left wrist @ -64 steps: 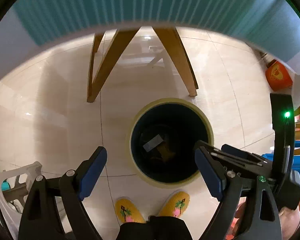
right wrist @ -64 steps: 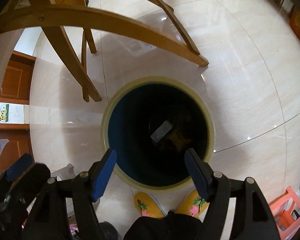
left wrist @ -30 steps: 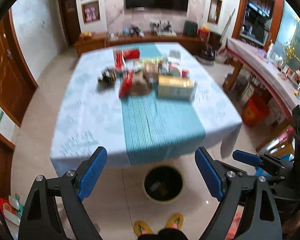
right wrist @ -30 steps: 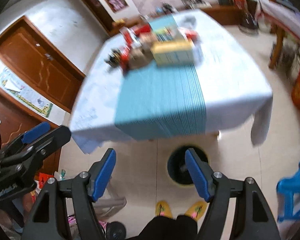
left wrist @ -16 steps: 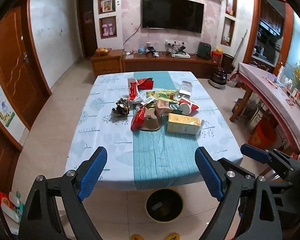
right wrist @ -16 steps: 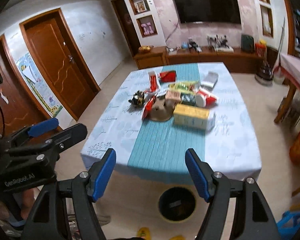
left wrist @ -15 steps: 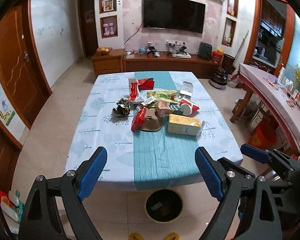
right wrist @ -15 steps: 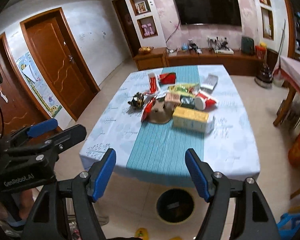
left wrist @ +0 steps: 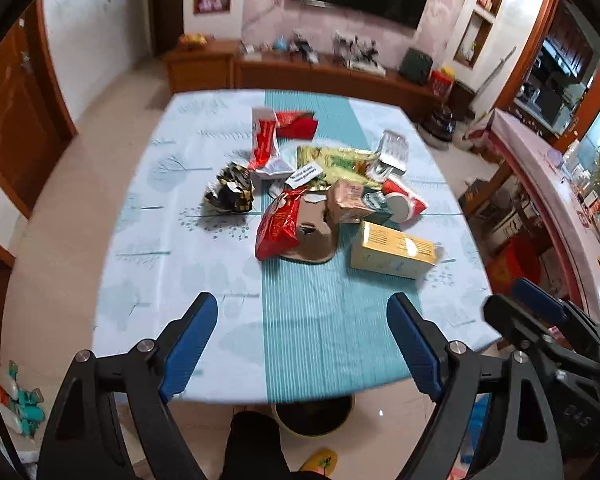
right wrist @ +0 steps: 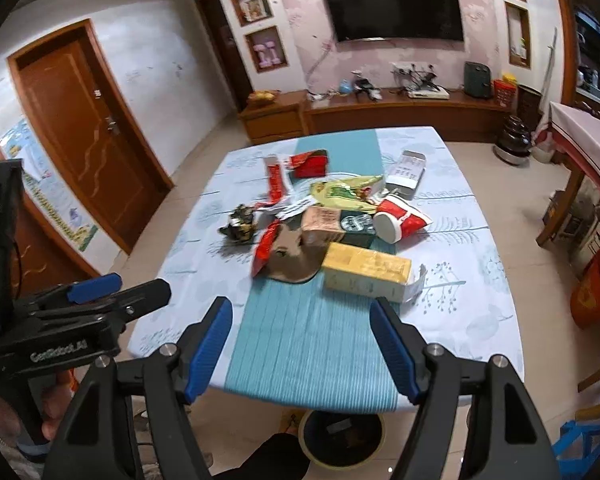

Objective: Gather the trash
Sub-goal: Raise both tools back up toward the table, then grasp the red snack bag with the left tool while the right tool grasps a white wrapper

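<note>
Both grippers are held above the near edge of the table (left wrist: 148, 264), and neither is grasping anything: the left gripper (left wrist: 302, 346) is spread wide with nothing between its blue pads (left wrist: 188, 344), and the right gripper (right wrist: 302, 346) is likewise released and empty. The trash is heaped at the middle of the table, partly on the teal runner (right wrist: 312, 332): a yellow box (right wrist: 366, 272) nearest the grippers, a brown bag (right wrist: 294, 258) and a red packet (left wrist: 278, 226) just beside it, a red cup (right wrist: 400, 218) on its side behind the box, a crumpled dark wrapper (left wrist: 230, 194) off to the left, and a green-yellow packet (left wrist: 334, 162) and further red packaging toward the far side. The bin (right wrist: 342, 434) stands on the floor under the near table edge, partly hidden by the cloth, with some refuse seemingly already inside. The step in hand is judged to be the approach to a fresh item, with most of the pile not yet collected. The next move calls for one gripper to be carried forward and lowered over a single piece, probably the yellow box or the red packet as the nearest, with the jaws set astride its narrower side before being closed.
</note>
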`<move>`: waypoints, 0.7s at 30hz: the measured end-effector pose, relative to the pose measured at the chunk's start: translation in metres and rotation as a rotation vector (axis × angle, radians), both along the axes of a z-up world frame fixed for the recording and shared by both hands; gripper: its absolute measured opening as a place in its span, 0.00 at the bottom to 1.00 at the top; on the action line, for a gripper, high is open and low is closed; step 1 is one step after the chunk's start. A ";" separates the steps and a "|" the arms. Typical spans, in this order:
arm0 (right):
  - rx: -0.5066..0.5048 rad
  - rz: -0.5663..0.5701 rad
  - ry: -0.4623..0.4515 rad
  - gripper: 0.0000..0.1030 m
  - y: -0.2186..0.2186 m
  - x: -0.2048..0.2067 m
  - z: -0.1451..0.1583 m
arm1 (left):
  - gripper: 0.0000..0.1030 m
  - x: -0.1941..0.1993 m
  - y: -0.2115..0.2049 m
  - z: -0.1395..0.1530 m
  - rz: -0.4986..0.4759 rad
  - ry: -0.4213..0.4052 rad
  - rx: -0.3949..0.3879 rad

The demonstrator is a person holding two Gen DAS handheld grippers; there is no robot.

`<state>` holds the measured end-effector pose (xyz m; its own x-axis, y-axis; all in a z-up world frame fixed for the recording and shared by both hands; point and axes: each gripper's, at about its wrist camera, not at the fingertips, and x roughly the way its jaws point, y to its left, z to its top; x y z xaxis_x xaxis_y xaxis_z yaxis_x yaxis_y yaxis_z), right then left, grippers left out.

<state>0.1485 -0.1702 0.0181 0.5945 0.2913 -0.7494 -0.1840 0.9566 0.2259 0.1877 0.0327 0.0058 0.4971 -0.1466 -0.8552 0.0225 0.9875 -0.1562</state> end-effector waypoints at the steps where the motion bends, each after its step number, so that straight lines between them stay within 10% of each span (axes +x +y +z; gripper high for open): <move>1: 0.001 -0.017 0.016 0.62 0.001 0.010 -0.004 | 0.83 0.013 0.002 -0.007 -0.004 0.013 0.000; 21: 0.058 -0.133 0.201 0.46 0.045 0.133 -0.073 | 0.64 0.177 0.013 -0.143 -0.129 0.279 -0.062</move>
